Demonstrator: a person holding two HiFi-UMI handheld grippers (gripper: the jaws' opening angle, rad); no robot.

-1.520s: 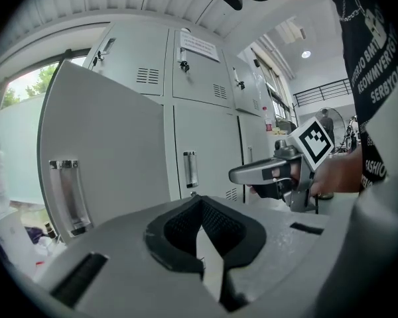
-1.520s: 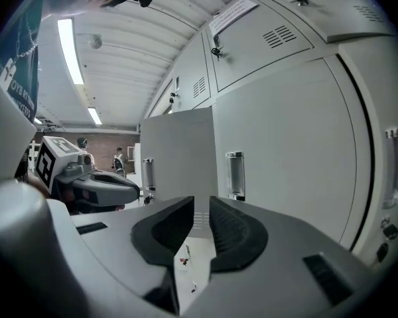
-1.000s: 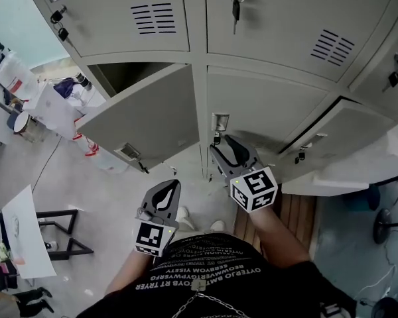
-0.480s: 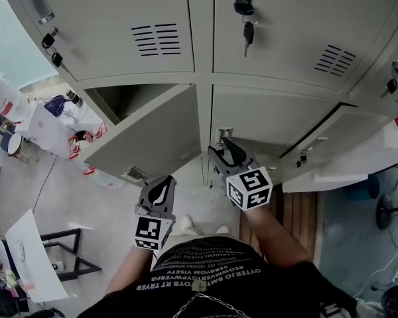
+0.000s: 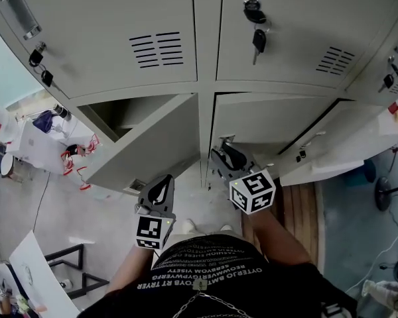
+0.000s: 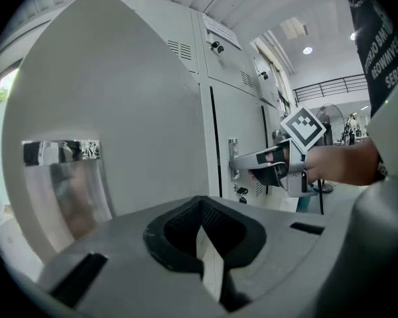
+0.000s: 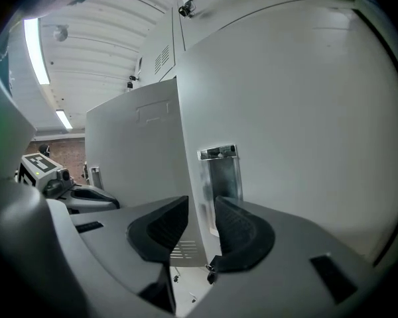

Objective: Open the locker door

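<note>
Locker door (image 5: 272, 121), 1 o'clock of right gripper (image 5: 223, 156), appears shut. Right jaws are closing over its edge beside the handle recess (image 7: 220, 171), not yet pinching; the pull remains. Left gripper (image 5: 162, 185), 8 o'clock, is pressed together and empty. Only the right gripper view shows the edge between the jaws; the head view shows the neighbouring door (image 5: 149, 144) open.

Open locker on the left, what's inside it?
Only a dark corner of the open locker shows, just bare grey walls. Its swung-out door covers the rest, so I can't tell what's there.
</note>
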